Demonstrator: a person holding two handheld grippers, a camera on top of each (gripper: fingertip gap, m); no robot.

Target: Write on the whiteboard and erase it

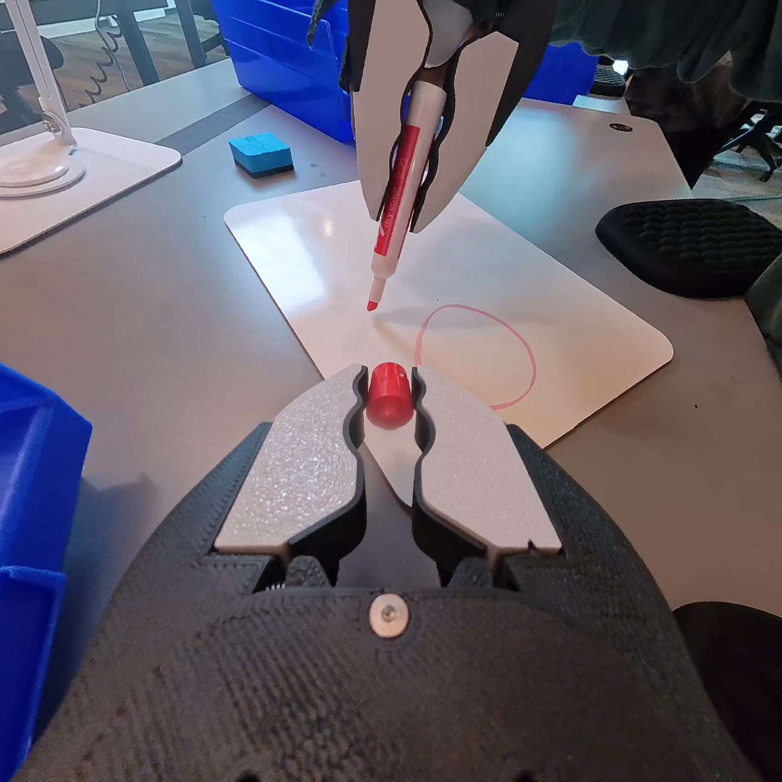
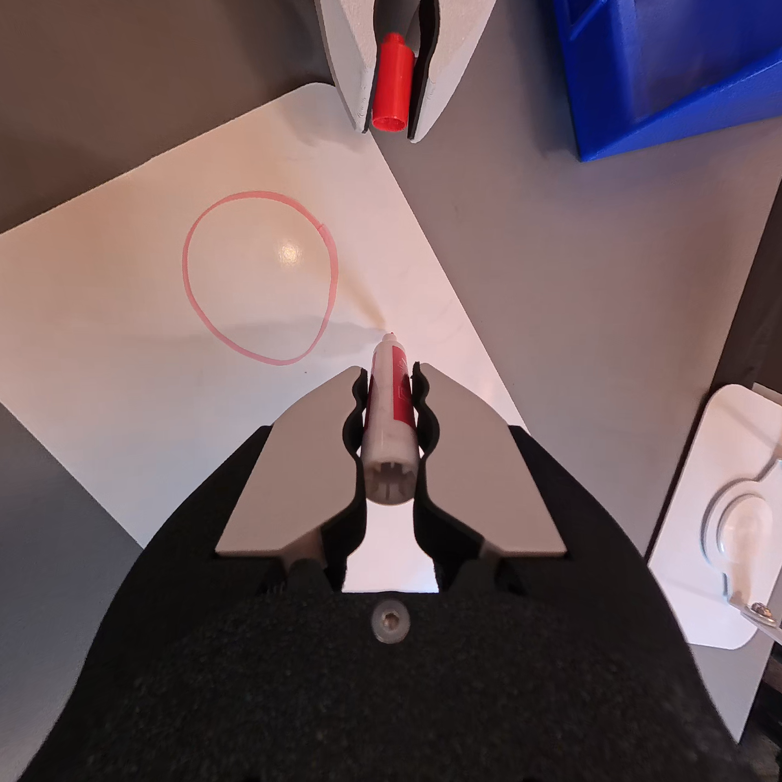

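R gripper (image 2: 389,372) is clamping the uncapped red marker (image 1: 397,190), tip hovering just above the whiteboard (image 1: 571,338) beside the drawn red circle (image 2: 258,277); L gripper (image 1: 388,372) is pinching the red cap (image 1: 388,397) near the board's edge. Eraser (image 1: 261,153) is sitting on the desk beyond the board, w/ blue bins (image 1: 279,55) behind it. Risk, imo: recapping is needing tight alignment, so an off-axis push could be smearing ink, slipping the cap out, or dragging the tip across the circle.

My left gripper (image 1: 388,372) has a black, ribbed printed body with one silver screw at its centre. Its two fingers (image 1: 304,461) carry pale grey, pebbled plates edged by wavy black pads. My right gripper (image 2: 389,370) matches: grainy black body, smooth grey finger plates, one dull hex screw.
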